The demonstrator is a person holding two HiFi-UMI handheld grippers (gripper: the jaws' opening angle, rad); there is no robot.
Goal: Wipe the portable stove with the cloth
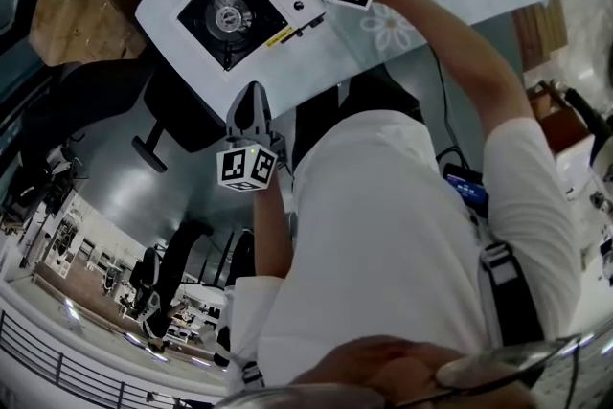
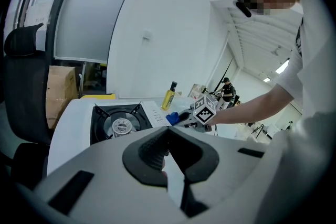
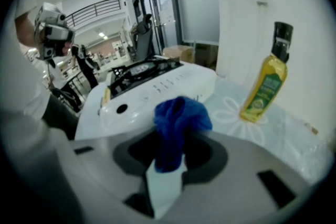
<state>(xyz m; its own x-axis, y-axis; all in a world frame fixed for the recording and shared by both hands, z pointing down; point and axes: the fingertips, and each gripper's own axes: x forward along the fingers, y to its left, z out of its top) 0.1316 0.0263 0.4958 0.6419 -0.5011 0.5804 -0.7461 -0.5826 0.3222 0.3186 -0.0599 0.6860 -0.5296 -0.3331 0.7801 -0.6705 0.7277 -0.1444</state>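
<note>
Pinching a blue cloth, the right claw hangs beside the portable stove's control panel; the left claw, closed on nothing, hovers off the stove's near corner.

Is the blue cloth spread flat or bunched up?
Bunched: the cloth sits crumpled between the right gripper's jaws, not spread on the stove.

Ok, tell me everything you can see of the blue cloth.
The cloth is deep blue and soft-looking, bunched into a crumpled wad. The right gripper is shut on its lower part, and the rest bulges out past the jaws. It is held near the control-panel edge of the portable stove, above the flowered tabletop. Whether it touches the stove can't be told.
</note>
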